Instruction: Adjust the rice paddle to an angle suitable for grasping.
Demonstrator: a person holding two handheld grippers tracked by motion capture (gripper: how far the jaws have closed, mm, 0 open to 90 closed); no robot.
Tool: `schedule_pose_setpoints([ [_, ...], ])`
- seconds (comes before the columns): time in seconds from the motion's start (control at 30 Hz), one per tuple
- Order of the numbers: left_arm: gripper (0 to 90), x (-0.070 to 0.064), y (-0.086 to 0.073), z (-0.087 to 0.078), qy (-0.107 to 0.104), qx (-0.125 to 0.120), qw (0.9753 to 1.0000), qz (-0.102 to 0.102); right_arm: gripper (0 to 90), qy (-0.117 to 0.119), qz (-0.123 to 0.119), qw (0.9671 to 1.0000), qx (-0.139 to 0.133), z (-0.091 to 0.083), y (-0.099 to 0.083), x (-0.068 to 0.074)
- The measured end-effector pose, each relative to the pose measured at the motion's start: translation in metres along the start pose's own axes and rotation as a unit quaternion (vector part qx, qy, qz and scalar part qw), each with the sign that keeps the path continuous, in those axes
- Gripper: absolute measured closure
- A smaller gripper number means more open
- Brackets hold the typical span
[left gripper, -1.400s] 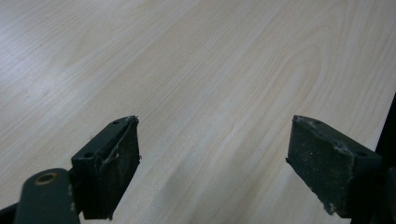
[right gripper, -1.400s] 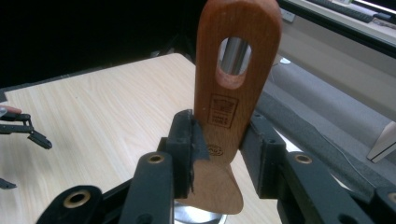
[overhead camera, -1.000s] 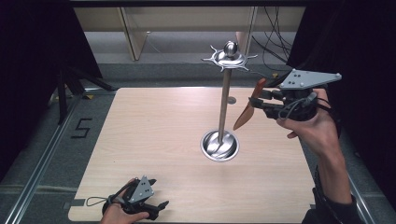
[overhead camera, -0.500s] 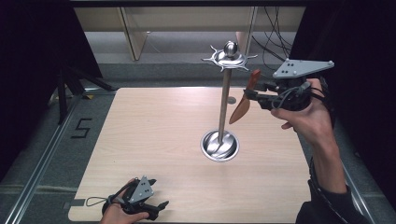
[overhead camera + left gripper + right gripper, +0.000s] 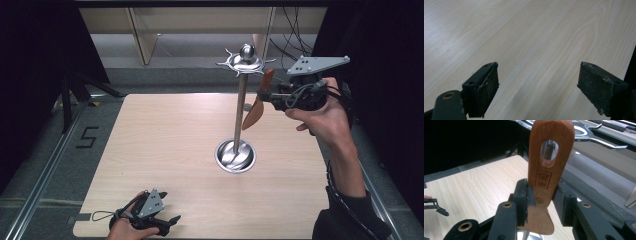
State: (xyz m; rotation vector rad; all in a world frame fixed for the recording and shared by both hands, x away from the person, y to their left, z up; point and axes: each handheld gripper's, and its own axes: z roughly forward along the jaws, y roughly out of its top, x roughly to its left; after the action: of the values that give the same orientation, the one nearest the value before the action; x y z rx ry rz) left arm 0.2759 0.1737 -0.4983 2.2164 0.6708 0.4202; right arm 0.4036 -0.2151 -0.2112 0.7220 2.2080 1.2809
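Right gripper [image 5: 270, 95] clamps a wooden spatula [image 5: 256, 107] at the rack's [image 5: 240, 107] three o'clock; misaligned, its hole could miss the hook [image 5: 270, 60]. Left gripper [image 5: 167, 223] rests wide.

Your left gripper [image 5: 539, 92] has its 2 black jaws wide apart, with nothing between them. One jaw stands at the lower left and the other at the lower right. Their inner pads [image 5: 490, 91] look worn and rough at the edges. Behind them you see the light wooden table [image 5: 536, 37], with wavy grain lines running across it. A dark strip sits at the far right edge.
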Motion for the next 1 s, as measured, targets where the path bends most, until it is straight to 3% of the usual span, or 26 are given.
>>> schedule_pose_setpoints([
  [0.03,16.0,0.0,0.0,0.0,0.0,0.0,1.0,0.0,66.8,0.01,0.002,0.9999,0.005,0.001,0.001,-0.001],
  [0.23,16.0,0.0,0.0,0.001,-0.009,-0.004,0.9999,-0.007,66.7,0.0,0.003,1.0,0.007,0.006,0.0,-0.003],
  [0.27,16.0,0.0,0.0,0.001,0.002,-0.002,1.0,-0.001,66.7,0.004,0.008,0.9999,0.01,0.007,0.0,-0.003],
  [0.37,16.0,0.0,0.0,0.0,-0.002,-0.001,1.0,-0.002,66.8,0.008,0.002,0.9999,0.01,0.007,-0.001,-0.006],
  [0.53,16.0,-0.001,0.0,0.0,-0.003,-0.003,1.0,-0.004,66.7,0.014,0.014,0.9997,0.015,0.01,-0.001,-0.004],
  [0.77,16.0,0.0,0.0,0.0,-0.003,-0.002,1.0,-0.004,66.6,0.019,0.013,0.9997,0.004,0.013,-0.002,-0.004],
  [0.83,16.0,0.0,0.0,0.0,-0.005,-0.004,1.0,-0.004,65.4,0.022,0.013,0.9997,0.003,0.011,-0.004,-0.005],
  [0.87,16.0,-0.001,0.0,0.0,-0.004,-0.004,1.0,-0.006,63.4,0.026,0.027,0.9993,0.004,0.01,-0.005,-0.003],
  [0.97,16.0,-0.001,0.0,0.0,-0.004,-0.003,1.0,-0.005,60.2,0.018,0.022,0.9996,-0.01,0.008,-0.01,-0.004],
  [1.0,16.0,0.0,0.0,0.0,-0.002,0.0,1.0,0.0,58.5,0.026,0.026,0.9993,-0.004,0.005,-0.011,-0.003],
])
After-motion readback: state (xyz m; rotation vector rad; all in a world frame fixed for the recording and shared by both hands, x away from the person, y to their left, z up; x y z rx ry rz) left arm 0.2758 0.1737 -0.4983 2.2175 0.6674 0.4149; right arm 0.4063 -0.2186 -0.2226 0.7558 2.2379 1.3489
